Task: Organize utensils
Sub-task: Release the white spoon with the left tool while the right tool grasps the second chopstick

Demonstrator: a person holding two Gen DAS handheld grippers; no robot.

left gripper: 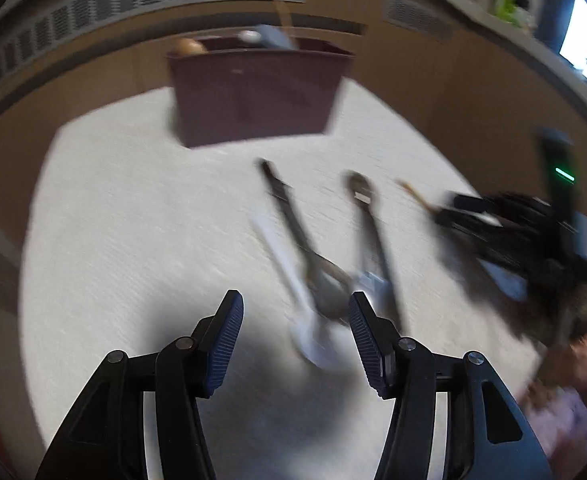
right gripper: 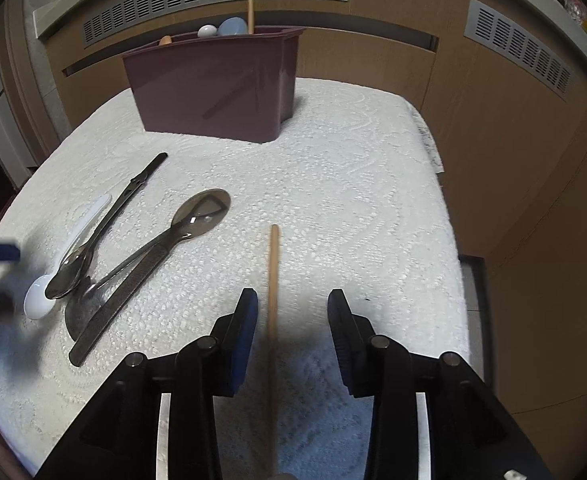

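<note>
Worktop (right gripper: 353, 184) draped in white embossed cloth. At the far edge, maroon plastic utensil caddy (right gripper: 213, 92). Nearer, left: white plastic spoon (right gripper: 39, 300), dark translucent spoons (right gripper: 201, 216) and knife (right gripper: 145, 178), overlapping. Alone at centre, slim wooden chopstick (right gripper: 272, 280).

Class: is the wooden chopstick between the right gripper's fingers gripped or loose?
Loose. The chopstick lies on the tablecloth; neither pad touches it.
</note>
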